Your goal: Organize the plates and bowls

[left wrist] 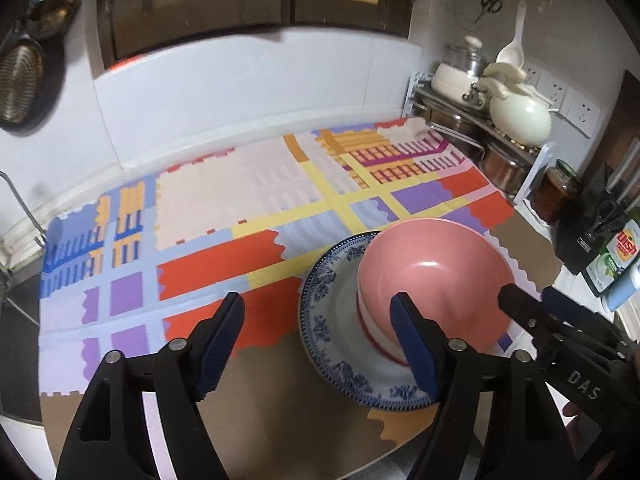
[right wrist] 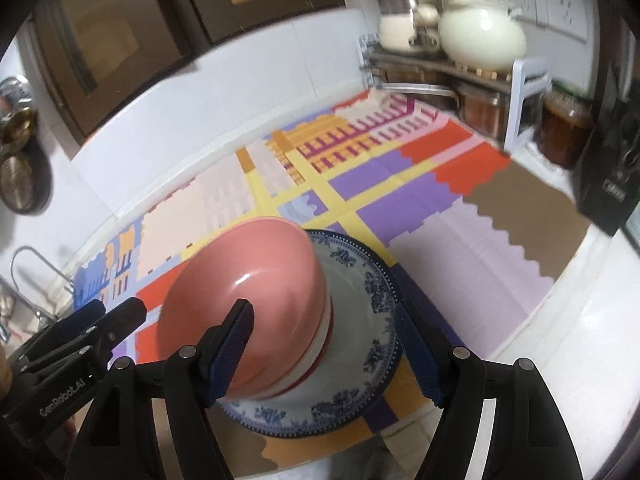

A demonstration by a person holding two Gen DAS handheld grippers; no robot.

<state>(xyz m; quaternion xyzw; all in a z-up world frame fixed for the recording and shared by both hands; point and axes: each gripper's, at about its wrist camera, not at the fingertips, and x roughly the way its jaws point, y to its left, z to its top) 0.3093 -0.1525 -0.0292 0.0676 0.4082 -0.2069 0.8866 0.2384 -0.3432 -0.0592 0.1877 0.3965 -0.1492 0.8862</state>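
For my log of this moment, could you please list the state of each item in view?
Pink bowl: upright, empty, stacked on another bowl.
Plate: flat on the cloth, carrying the bowls.
Left claw: open, empty.
Right claw: open, empty.
Jar: lid on.

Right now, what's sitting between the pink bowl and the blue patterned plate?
A white bowl with a red band sits nested under the pink bowl, resting on the blue patterned plate. The right wrist view shows it best.
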